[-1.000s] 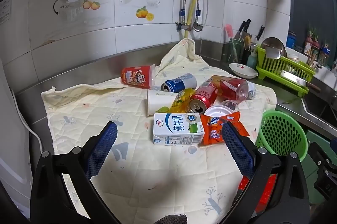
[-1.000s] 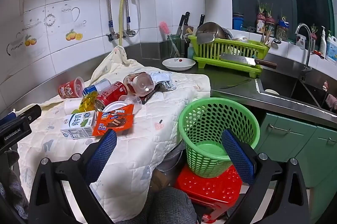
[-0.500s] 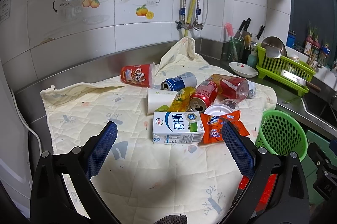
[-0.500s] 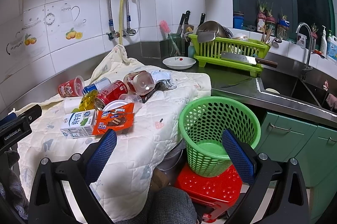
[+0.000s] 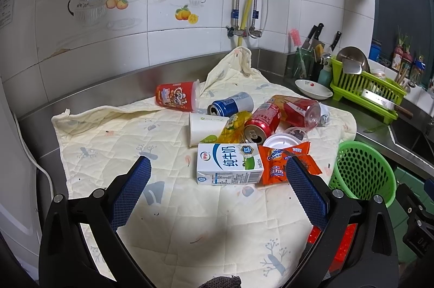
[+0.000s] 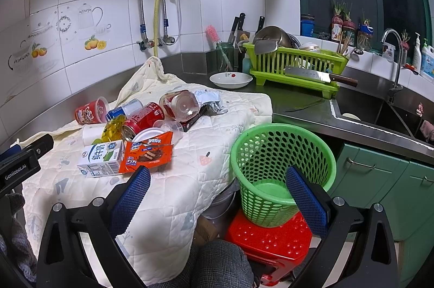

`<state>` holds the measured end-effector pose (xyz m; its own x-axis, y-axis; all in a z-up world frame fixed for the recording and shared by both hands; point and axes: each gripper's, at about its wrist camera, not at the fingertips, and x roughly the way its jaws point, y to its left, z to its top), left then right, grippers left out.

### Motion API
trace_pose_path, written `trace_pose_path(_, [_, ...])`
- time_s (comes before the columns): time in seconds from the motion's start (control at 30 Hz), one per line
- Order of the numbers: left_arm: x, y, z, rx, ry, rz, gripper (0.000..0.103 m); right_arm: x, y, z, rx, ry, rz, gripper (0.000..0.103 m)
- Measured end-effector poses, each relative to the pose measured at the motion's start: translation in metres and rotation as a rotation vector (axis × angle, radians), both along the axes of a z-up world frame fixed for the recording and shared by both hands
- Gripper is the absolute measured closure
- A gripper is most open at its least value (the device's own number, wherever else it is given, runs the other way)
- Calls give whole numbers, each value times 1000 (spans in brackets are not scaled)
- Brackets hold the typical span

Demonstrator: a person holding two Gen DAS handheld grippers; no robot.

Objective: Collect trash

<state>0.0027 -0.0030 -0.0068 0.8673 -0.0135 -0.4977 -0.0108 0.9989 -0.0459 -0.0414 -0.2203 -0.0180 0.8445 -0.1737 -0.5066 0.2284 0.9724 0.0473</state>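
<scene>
With both tools, left (image 5: 218,195) and right (image 6: 218,195), spread apart and empty, the trash lies heaped mid-tabletop left of the basket (image 6: 282,168); grabbing the near carton (image 5: 229,163) could roll the cans (image 5: 261,121).

White paper cup (image 5: 206,127) partly hidden behind milk carton (image 5: 229,163).

Bare quilted cloth (image 5: 168,206) lies open in front of the milk carton (image 5: 229,164), which stands foremost with the orange wrapper (image 5: 282,164) touching it. Cans and cups crowd close behind. The green basket (image 6: 282,168) is open-topped, just beside the cloth's edge.
</scene>
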Motion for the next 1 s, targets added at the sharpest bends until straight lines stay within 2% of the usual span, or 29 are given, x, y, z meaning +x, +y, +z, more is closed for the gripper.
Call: trace_pose_path(1.0, [6, 1, 0, 2, 7, 3, 5, 5, 3, -5, -3, 12, 6, 6])
